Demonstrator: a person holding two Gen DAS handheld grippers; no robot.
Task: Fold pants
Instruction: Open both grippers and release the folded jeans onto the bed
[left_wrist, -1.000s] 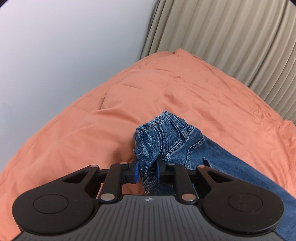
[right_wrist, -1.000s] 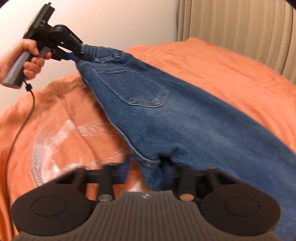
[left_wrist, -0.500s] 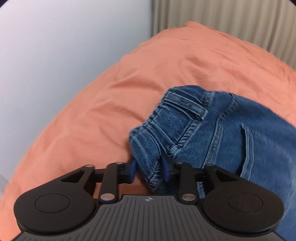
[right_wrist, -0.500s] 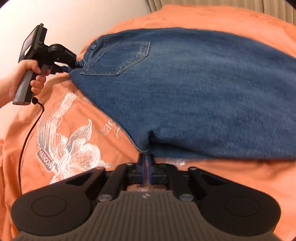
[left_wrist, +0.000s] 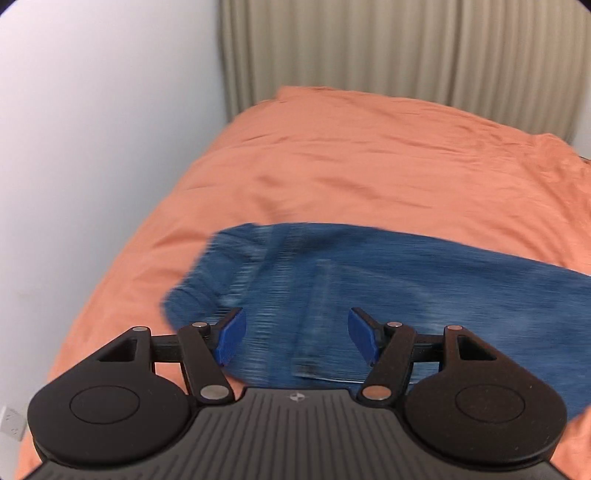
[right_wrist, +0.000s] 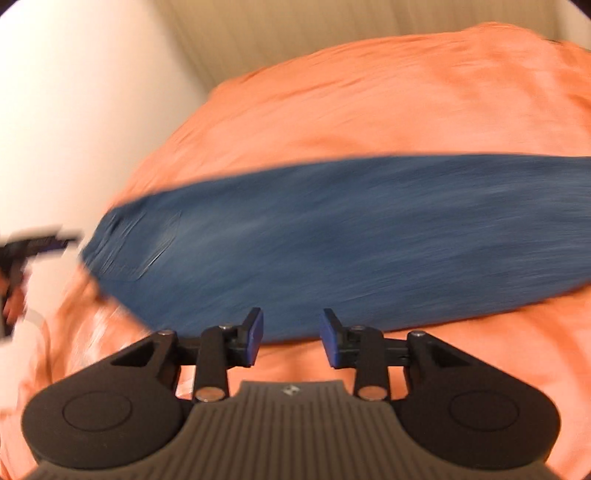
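The blue denim pants (left_wrist: 369, 280) lie flat on the orange bedspread (left_wrist: 351, 147), waistband to the left, legs running off to the right. My left gripper (left_wrist: 294, 334) is open and empty, just above the waist end. In the right wrist view the pants (right_wrist: 332, 240) stretch across the bed as a long blurred band, with a back pocket (right_wrist: 147, 240) at the left. My right gripper (right_wrist: 291, 338) is open and empty, at the near edge of the pants. The left gripper (right_wrist: 33, 243) shows blurred at the far left.
A white wall (left_wrist: 92, 147) runs along the bed's left side. Beige pleated curtains (left_wrist: 406, 55) hang behind the bed. A pale printed pattern on the bedspread (right_wrist: 99, 332) lies near the waist end. A wall socket (left_wrist: 11, 424) is low on the left.
Both grippers have opened and let go of the pants, which have dropped flat onto the bed. Both grippers have pulled back; both views are motion-blurred.
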